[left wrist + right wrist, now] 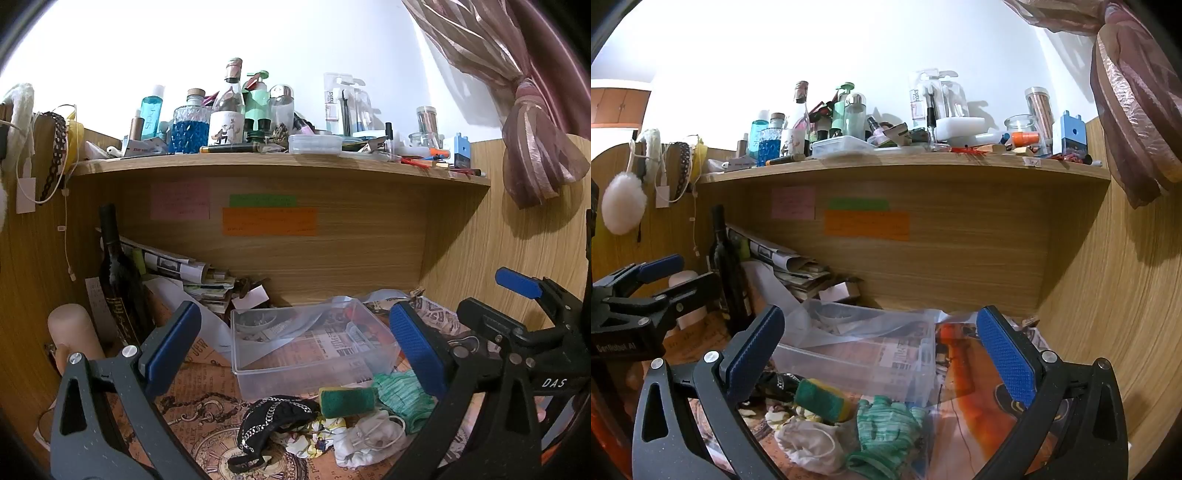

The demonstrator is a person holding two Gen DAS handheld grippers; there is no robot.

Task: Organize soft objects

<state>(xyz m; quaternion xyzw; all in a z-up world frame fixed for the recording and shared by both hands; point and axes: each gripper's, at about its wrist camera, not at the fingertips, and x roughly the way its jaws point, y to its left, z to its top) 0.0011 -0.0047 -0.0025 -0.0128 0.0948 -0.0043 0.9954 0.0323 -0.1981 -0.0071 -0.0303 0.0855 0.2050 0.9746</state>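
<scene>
**Soft things all still outside the box**

Both claws stand wide apart and hold nothing. The left gripper (291,347) hangs over the clear plastic box (310,354); the right gripper (882,354) hangs just to the box's near right.

Nothing soft looks sorted yet. Heaped against the near wall of the box lie a green-and-yellow sponge (347,401), a green glove (886,424), a black lacy piece (277,417), a white mask (812,443) and a flowered cloth (314,435), touching and overlapping one another. The box seems to hold only a strip of clear film and some small bits at its far left corner, so by my judgement the whole pile is still to be moved.

The box stands on a desk covered in vintage newsprint paper (207,373). Left of the box stand a dark wine bottle (118,280) and slumped papers (184,269). Behind and above it, sticky notes (269,220) mark the wooden back panel, under a shelf (280,162) crowded with bottles and jars. A curtain (532,147) hangs at upper right.
</scene>
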